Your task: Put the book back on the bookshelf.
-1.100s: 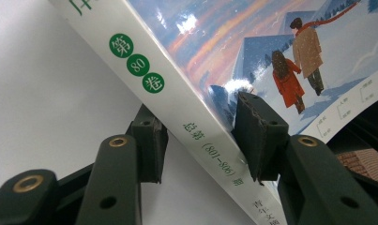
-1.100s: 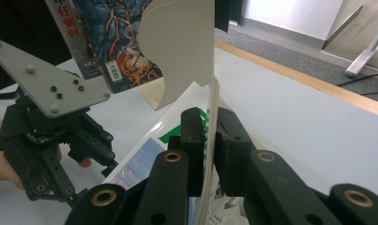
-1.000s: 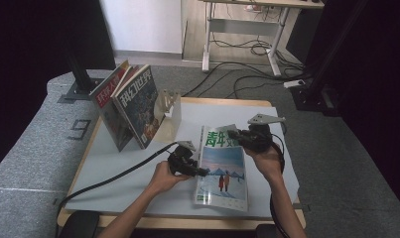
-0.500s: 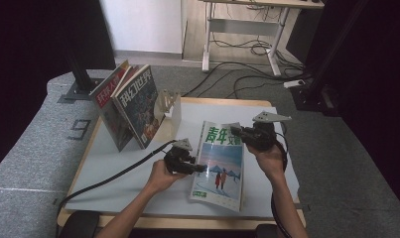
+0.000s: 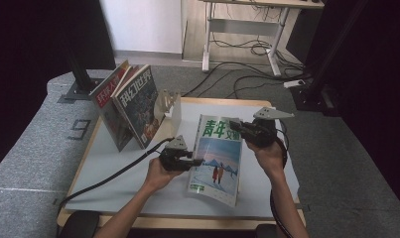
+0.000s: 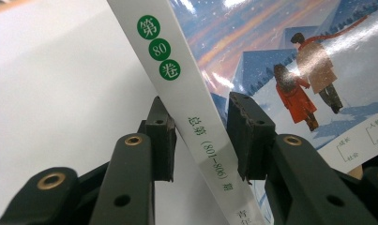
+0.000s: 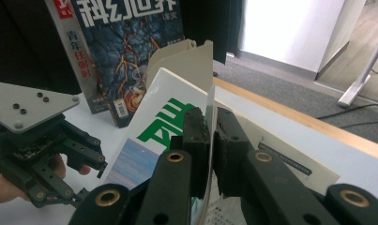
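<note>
Both grippers are on the same magazine (image 5: 217, 159). Seen in its own view, the right gripper (image 7: 210, 136) has its jaws pressed together on the thin upper edge of the cover, clamped on it. The left gripper (image 6: 198, 133) has its jaws standing apart on either side of the white spine, with daylight visible between each jaw and the paper (so not gripping).

Much is cut off or hard to read. In the left gripper view the magazine runs off the frame at 12 and 3 o'clock, and the small print low on the spine is blurred. In the right gripper view the jaws hide part of the green title, and the underside of the lifted cover is not visible. From the high view the jaw tips of both grippers are too small to judge.

A pale sheet covers the wooden table (image 5: 222, 102), which stands on grey carpet; a desk frame and loose cables lie beyond at 12 o'clock. Two more magazines (image 5: 133, 104) lean upright against a cream bookend (image 5: 168, 102) at about 10 o'clock from the table's middle.

Near the table's centre, the gripped magazine lies cover up, its long axis running roughly 12 to 6 o'clock, title at the far end, spine toward 9 o'clock.
</note>
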Demonstrator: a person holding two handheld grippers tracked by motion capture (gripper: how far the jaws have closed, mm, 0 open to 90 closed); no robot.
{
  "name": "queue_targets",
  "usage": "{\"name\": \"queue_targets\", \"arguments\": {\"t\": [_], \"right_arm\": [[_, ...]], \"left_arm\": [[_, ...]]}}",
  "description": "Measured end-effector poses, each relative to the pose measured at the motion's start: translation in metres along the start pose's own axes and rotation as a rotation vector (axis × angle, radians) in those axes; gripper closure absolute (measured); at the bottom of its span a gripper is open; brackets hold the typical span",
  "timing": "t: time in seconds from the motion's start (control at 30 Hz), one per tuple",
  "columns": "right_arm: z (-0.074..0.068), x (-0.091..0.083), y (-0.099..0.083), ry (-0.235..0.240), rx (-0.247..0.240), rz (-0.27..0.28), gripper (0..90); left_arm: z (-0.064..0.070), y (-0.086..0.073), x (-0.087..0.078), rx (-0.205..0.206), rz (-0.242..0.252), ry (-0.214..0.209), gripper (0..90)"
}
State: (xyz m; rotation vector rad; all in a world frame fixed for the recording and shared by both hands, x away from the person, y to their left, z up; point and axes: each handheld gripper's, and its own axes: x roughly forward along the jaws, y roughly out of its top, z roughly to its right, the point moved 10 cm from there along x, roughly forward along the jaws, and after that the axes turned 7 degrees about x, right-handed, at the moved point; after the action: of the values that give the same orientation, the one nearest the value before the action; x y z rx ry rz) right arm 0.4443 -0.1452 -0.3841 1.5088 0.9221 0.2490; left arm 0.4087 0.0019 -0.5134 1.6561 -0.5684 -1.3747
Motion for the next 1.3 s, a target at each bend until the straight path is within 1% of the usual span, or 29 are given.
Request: {"name": "queue_targets", "arguments": {"t": [0.1,0.2,0.23,0.3,0.4,0.47,0.53,0.6,0.67,0.77,0.83,0.93,1.03,1.17,1.23,1.3], "right_arm": [[-0.001,-0.001,0.000,0.003,-0.006,-0.003,81.9],[0.002,-0.001,-0.005,-0.001,-0.006,-0.014,80.8],[0.003,-0.001,-0.007,-0.002,-0.004,-0.016,80.8],[0.006,-0.001,-0.011,-0.004,0.008,-0.018,81.2],[0.010,-0.003,-0.012,0.014,0.032,-0.006,81.4],[0.009,-0.003,-0.012,0.016,0.026,-0.010,81.4],[0.008,-0.002,-0.013,0.012,0.012,-0.015,81.2],[0.007,-0.002,-0.013,-0.003,-0.006,-0.021,80.5],[0.008,-0.002,-0.013,-0.007,-0.012,-0.024,79.7],[0.010,-0.003,-0.014,0.000,-0.005,-0.024,79.2],[0.012,-0.003,-0.015,-0.011,-0.005,-0.022,79.5],[0.015,-0.004,-0.014,-0.001,0.027,-0.006,79.9],[0.017,-0.004,-0.016,-0.007,0.029,-0.008,78.1],[0.018,-0.006,-0.017,-0.005,0.028,-0.002,74.6],[0.020,-0.007,-0.019,-0.019,0.018,-0.008,70.5],[0.024,-0.007,-0.021,-0.033,0.011,-0.008,62.6]], "left_arm": [[0.000,-0.001,-0.001,0.021,-0.005,0.013,63.7],[0.001,-0.005,0.000,0.038,-0.021,0.031,63.7],[0.001,-0.006,0.000,0.037,-0.019,0.033,63.7],[0.001,-0.006,-0.001,0.031,-0.004,0.024,63.8],[0.002,-0.008,-0.003,0.016,0.017,0.004,64.8],[0.002,-0.009,-0.005,0.017,0.021,0.000,65.1],[0.003,-0.009,-0.006,0.028,0.018,-0.001,65.1],[0.004,-0.009,-0.007,0.042,0.022,-0.002,65.1],[0.005,-0.011,-0.009,0.038,0.034,-0.018,65.4],[0.005,-0.013,-0.012,0.035,0.047,-0.031,66.0],[0.007,-0.015,-0.014,0.050,0.052,-0.036,66.1],[0.011,-0.014,-0.017,0.076,0.052,-0.046,66.7],[0.015,-0.014,-0.019,0.097,0.048,-0.050,67.4],[0.017,-0.014,-0.020,0.104,0.046,-0.055,67.8],[0.017,-0.014,-0.021,0.106,0.045,-0.056,68.0],[0.019,-0.014,-0.021,0.113,0.044,-0.061,68.2]]}}
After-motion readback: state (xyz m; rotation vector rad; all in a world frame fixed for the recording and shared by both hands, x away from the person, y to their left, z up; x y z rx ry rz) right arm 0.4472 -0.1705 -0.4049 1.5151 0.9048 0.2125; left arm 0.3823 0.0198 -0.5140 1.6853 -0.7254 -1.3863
